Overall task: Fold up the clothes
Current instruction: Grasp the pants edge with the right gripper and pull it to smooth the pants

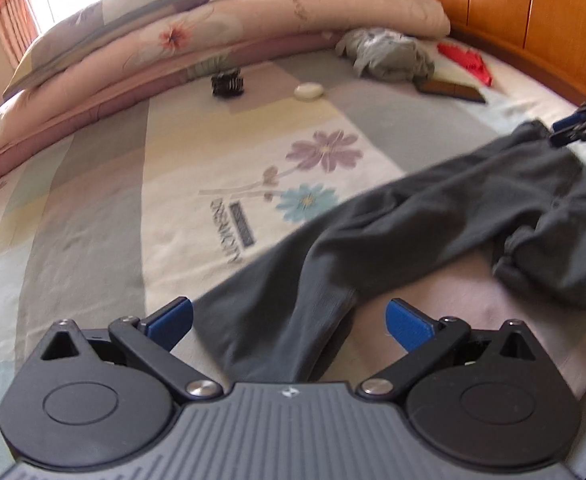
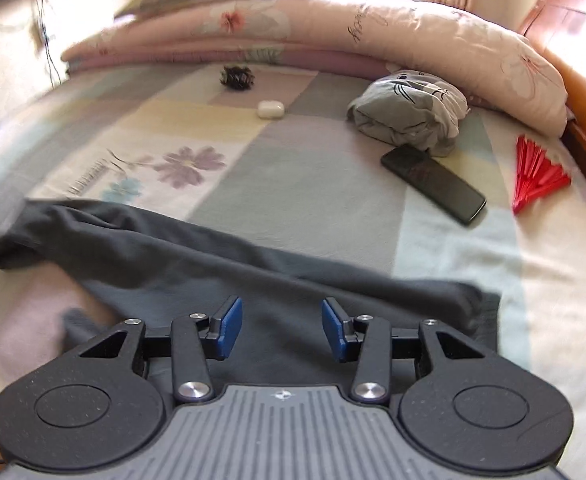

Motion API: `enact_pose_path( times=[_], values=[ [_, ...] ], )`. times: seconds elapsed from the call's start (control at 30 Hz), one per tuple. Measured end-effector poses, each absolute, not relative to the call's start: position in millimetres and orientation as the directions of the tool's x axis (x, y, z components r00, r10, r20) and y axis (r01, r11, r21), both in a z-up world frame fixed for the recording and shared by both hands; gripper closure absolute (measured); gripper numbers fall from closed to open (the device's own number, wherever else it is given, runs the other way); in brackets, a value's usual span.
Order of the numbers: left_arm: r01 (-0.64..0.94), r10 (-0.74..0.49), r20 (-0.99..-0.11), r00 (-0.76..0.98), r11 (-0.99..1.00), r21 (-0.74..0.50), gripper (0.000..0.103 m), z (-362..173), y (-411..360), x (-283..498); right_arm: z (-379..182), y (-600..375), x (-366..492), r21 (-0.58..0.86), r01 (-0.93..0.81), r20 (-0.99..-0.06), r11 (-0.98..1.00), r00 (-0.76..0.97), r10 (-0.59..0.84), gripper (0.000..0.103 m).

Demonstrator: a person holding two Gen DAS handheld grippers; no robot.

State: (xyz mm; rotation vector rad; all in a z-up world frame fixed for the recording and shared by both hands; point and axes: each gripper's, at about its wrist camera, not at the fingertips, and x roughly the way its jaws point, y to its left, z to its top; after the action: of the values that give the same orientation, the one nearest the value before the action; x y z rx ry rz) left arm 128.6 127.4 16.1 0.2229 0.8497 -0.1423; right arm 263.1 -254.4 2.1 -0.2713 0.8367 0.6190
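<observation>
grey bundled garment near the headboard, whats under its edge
One end of the black phone is tucked under the grey bundled garment. The rest lies bare on the bedspread; anything else beneath is hidden.

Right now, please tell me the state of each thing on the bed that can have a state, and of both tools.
Left tool: open, a trouser leg between its fingers, not gripped.
Right tool: open, above the trousers.
Dark grey trousers: spread out, wrinkled, not folded.
Grey shirt: crumpled in a heap.
Phone: screen dark, lying flat.
Red fan: partly open.
White earbud case: closed.
</observation>
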Motion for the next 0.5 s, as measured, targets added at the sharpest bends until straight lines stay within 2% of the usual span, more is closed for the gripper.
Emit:
enact_pose_path(
  times=[0.03,0.1,0.27,0.37,0.5],
  values=[
    [0.211,-0.034,-0.751,0.659,0.967,0.14,0.001,13,119,136,-2,-253,274,-0.003,-0.614,-0.768,0.789,0.507,0.391,0.061],
    [0.206,-0.032,-0.74,0.672,0.968,0.145,0.001,7,103,151,-9,-248,295,-0.034,-0.622,-0.777,0.782,0.508,0.371,0.072],
    [0.212,-0.048,-0.719,0.693,0.967,0.14,0.001,-17,58,186,-27,-232,338,-0.073,-0.671,-0.782,0.738,0.498,0.375,0.074],
    [0.236,-0.108,-0.726,0.679,0.969,0.077,0.001,-35,38,204,-41,-225,354,-0.046,-0.712,-0.797,0.7,0.449,0.404,0.074],
    [0.226,-0.093,-0.754,0.65,0.971,0.075,0.001,-57,30,210,-61,-220,360,-0.052,-0.778,-0.825,0.626,0.387,0.412,0.071]
  ],
)
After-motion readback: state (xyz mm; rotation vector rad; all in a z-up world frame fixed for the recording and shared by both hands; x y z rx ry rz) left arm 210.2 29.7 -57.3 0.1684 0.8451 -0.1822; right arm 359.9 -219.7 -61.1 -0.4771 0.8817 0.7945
